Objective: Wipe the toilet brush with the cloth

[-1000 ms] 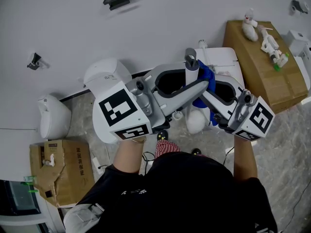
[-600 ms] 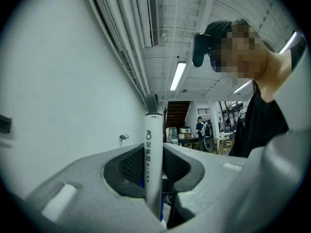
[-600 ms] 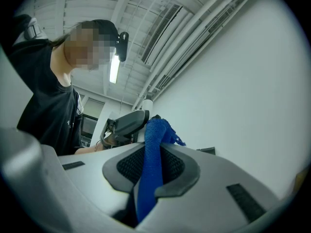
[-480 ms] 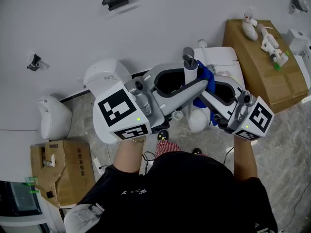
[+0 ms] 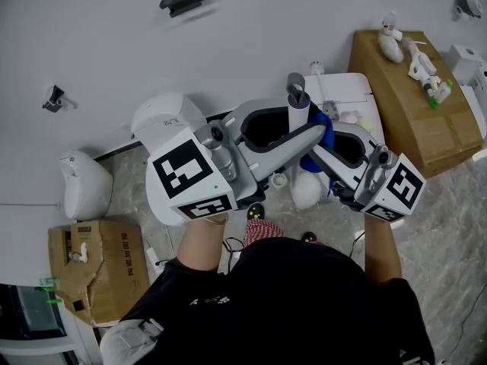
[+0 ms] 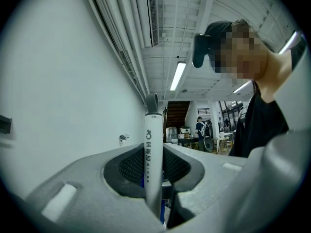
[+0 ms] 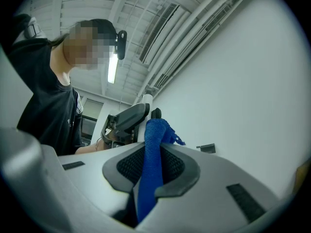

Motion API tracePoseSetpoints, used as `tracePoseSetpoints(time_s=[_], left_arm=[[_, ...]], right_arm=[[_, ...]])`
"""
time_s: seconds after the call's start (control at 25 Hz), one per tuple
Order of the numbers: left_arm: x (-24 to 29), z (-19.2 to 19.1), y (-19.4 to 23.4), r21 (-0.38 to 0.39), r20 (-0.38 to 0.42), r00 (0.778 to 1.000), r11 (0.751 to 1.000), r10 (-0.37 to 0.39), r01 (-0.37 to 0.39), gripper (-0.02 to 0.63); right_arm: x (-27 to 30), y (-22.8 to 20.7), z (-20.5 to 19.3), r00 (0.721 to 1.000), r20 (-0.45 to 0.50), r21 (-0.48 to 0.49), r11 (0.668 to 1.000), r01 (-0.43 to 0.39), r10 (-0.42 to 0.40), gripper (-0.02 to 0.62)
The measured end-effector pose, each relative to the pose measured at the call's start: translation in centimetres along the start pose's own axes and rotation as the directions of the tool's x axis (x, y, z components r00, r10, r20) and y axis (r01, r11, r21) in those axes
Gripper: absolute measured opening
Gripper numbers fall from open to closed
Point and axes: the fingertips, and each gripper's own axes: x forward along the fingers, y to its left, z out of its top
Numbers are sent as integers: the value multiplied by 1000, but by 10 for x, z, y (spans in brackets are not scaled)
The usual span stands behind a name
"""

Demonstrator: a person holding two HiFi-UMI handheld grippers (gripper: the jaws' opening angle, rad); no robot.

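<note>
My left gripper [image 6: 154, 191] had its jaws clamped on the white handle of the toilet brush [image 6: 153, 144], which stood up between them. My right gripper [image 7: 146, 178] had its jaws pinched on the blue cloth [image 7: 153, 140], close against that handle, above the floor.

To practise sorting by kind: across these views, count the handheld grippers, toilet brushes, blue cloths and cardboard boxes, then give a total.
grippers: 2
toilet brush: 1
blue cloth: 1
cardboard boxes: 2
Total: 6
</note>
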Motion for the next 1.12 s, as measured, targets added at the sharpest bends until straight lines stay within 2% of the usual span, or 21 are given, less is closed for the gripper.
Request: tracePoseSetpoints(time_s=[1.12], left_arm=[[0, 2, -1, 1, 4, 1000, 1000, -4, 4, 91]], right_arm=[[-9, 3, -34, 998, -53, 63, 998, 18, -14, 63]])
